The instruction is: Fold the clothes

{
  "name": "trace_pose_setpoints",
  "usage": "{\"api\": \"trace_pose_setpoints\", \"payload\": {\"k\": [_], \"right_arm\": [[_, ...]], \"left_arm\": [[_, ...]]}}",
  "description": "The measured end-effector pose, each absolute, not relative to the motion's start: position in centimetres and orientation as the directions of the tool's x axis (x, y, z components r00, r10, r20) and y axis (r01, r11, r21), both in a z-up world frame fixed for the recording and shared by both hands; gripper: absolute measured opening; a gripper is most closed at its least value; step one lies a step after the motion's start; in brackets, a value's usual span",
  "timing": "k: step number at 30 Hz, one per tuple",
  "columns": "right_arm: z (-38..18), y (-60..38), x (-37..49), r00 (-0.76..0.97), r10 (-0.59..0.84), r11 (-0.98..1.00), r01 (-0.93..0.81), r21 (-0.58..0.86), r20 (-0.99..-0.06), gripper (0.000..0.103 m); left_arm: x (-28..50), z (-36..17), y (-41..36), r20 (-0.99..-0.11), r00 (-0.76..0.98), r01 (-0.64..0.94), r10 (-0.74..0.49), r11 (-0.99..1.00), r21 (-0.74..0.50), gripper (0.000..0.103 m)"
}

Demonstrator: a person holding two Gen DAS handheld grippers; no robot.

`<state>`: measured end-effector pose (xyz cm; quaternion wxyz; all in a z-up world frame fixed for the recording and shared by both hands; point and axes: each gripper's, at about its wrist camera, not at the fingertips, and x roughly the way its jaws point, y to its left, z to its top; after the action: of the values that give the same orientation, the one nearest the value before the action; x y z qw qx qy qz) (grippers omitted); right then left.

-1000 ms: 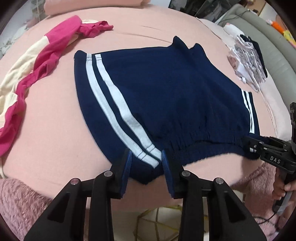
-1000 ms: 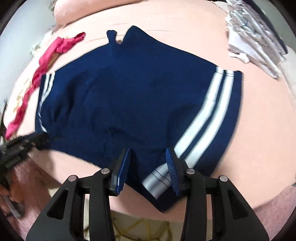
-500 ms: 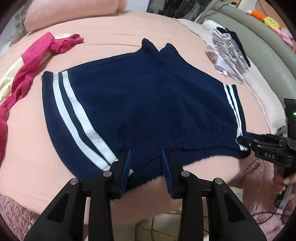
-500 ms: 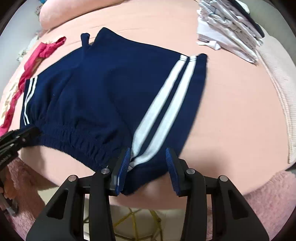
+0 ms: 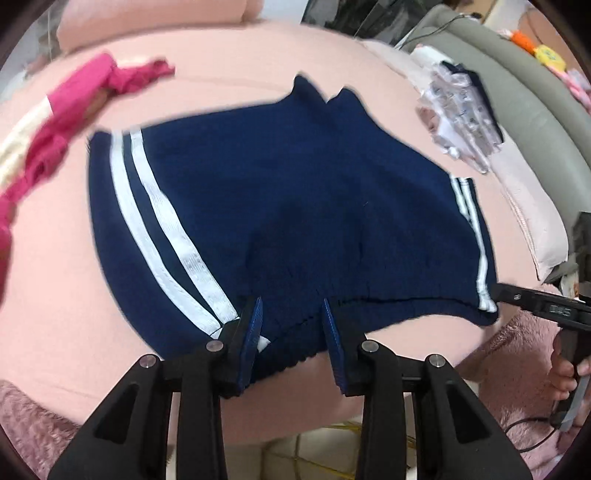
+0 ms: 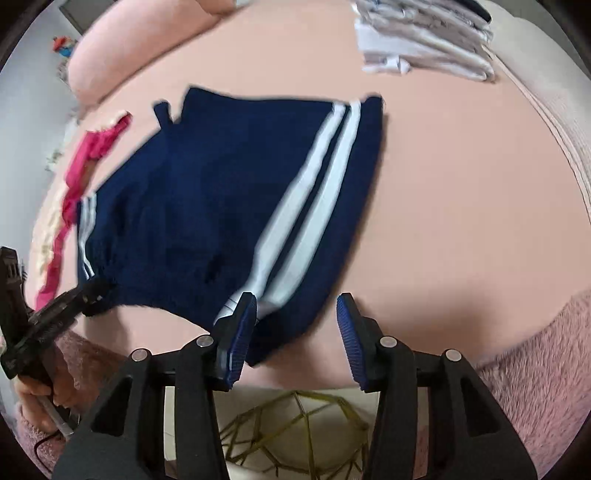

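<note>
Navy shorts (image 5: 295, 206) with white side stripes lie flat on the pink bed (image 5: 55, 277), waistband toward me. My left gripper (image 5: 293, 332) stands open over the waistband near the left stripes, and navy cloth lies between its fingers without being pinched. In the right wrist view the same shorts (image 6: 221, 192) show, with the left gripper (image 6: 88, 290) at their far waistband corner. The jaws of my right gripper (image 6: 297, 328) are opening; the striped waistband corner lies beside its left finger (image 6: 240, 332), the pads not pressing it. The right gripper (image 5: 509, 295) also shows at the right waistband corner.
A magenta and cream garment (image 5: 74, 122) lies at the left of the bed. A folded white and navy stack (image 5: 461, 122) sits at the far right, beside a grey padded edge (image 5: 535, 92). A fuzzy pink blanket (image 6: 535, 350) hangs over the near edge. A pink pillow (image 5: 147, 18) lies at the back.
The right gripper slid right along the waistband from the stripes to the corner, and its jaws widened. The left gripper stayed at the waistband with its view swinging slightly; the shorts stay flat.
</note>
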<state>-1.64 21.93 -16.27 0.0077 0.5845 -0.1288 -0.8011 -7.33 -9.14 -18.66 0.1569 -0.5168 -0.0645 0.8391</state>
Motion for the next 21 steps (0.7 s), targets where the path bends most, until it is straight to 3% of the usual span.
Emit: {"api": "trace_pose_setpoints", "payload": {"k": [5, 8, 10, 11, 14, 15, 21], "right_arm": [[-16.1, 24.6, 0.2, -0.302, -0.263, -0.924, -0.195, 0.33, -0.916, 0.06], [-17.1, 24.6, -0.9, -0.274, -0.393, -0.87, -0.201, 0.451, -0.878, 0.06], [-17.7, 24.6, -1.0, -0.265, -0.402, -0.857, -0.23, 0.462, -0.876, 0.062], [-18.0, 24.5, -1.0, -0.263, -0.398, -0.854, -0.244, 0.46, -0.879, 0.06], [-17.6, 23.1, -2.7, -0.27, -0.393, -0.871, -0.196, 0.45, -0.879, 0.019], [-17.0, 22.7, -3.2, -0.276, -0.383, -0.882, -0.174, 0.438, -0.881, 0.012], [-11.7, 17.8, -9.3, -0.345, -0.355, -0.928, 0.021, 0.371, -0.869, 0.011]], "left_arm": [[-6.8, -18.2, -10.5, -0.798, -0.483, -0.179, 0.361, -0.933, -0.313, 0.035], [-7.8, -18.6, -11.1, -0.791, -0.49, -0.145, 0.367, -0.929, -0.341, 0.035], [-7.8, -18.5, -11.5, -0.786, -0.491, -0.138, 0.376, -0.924, -0.356, 0.035], [-7.7, -18.5, -11.7, -0.783, -0.491, -0.134, 0.382, -0.921, -0.365, 0.035], [-7.6, -18.3, -11.7, -0.785, -0.493, -0.121, 0.375, -0.923, -0.365, 0.036], [-7.6, -18.3, -12.0, -0.783, -0.495, -0.111, 0.375, -0.922, -0.372, 0.036], [-7.6, -17.5, -13.7, -0.74, -0.546, -0.071, 0.393, -0.902, -0.426, 0.036]]}}
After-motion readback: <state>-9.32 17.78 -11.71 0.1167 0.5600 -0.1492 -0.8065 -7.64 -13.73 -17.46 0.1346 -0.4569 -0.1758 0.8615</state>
